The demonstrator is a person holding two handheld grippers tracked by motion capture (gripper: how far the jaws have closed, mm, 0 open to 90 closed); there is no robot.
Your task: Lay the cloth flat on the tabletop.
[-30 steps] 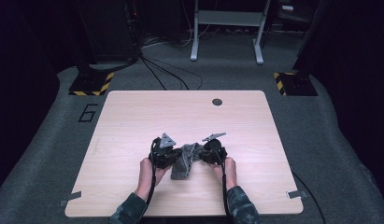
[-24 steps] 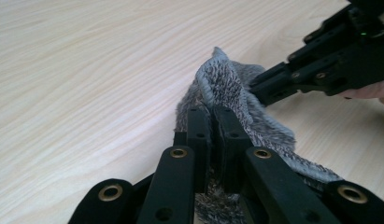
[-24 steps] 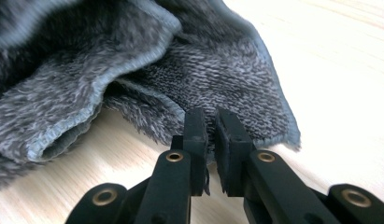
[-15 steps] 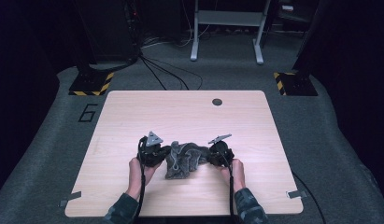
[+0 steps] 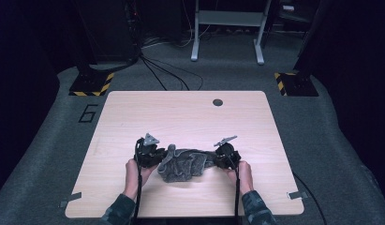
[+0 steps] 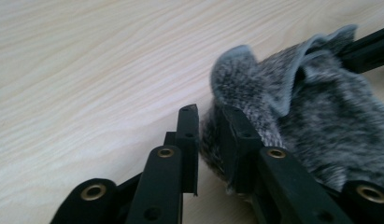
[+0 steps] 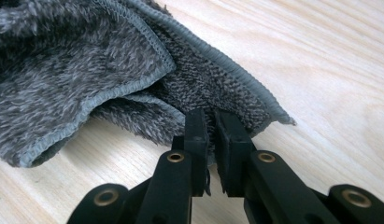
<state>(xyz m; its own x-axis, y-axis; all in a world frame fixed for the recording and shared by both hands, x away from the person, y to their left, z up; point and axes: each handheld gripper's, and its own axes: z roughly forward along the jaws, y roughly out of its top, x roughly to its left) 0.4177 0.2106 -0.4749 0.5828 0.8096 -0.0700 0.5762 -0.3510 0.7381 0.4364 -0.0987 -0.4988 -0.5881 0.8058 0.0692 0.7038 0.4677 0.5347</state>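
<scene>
Cloth, grey and fuzzy, lies bunched on the desk between the two grippers. The left gripper has its jaws pinched on one fluffy edge; the right gripper has its jaws clamped on a hemmed corner. Bare wood lies beyond both jaws, with a small dark hole far ahead.

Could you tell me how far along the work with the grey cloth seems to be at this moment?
Done: both grippers have a grip, the left gripper on the cloth's left end and the right gripper shut on a hemmed edge. In hand: the cloth is held between them, low over the table. Left: it is bunched and creased, neither flat nor folded.
</scene>
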